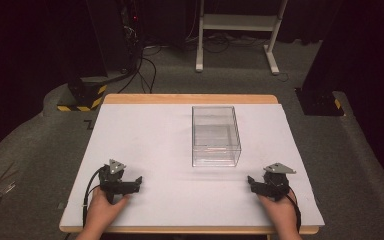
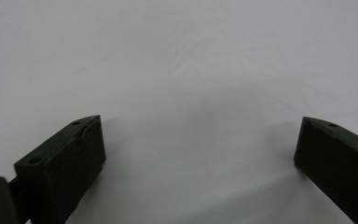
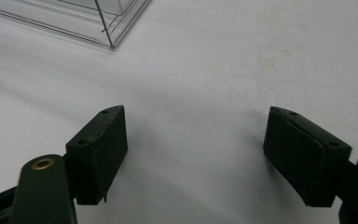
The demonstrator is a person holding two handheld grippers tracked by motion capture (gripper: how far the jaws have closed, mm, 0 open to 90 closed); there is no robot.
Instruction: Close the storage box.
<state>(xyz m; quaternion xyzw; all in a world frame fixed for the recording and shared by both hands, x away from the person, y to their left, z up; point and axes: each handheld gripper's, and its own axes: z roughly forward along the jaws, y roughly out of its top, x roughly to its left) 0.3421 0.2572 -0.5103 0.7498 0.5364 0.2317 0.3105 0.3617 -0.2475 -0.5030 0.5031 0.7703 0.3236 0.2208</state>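
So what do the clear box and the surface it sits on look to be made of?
The clear box looks like rigid transparent plastic, perhaps acrylic: see-through walls, sharp straight edges and glossy reflections. The table top is a matte white sheet, slightly stained in the right gripper view, laid on what seems a light wooden board, judging by its tan edge at front and back.

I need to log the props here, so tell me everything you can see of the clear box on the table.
The clear box looks like thin transparent plastic, rectangular, with straight walls. It stands upright on the white table cover, right of centre, its long side running away from the person. A faint reddish line shows near its base. Nothing touches it except the cover.
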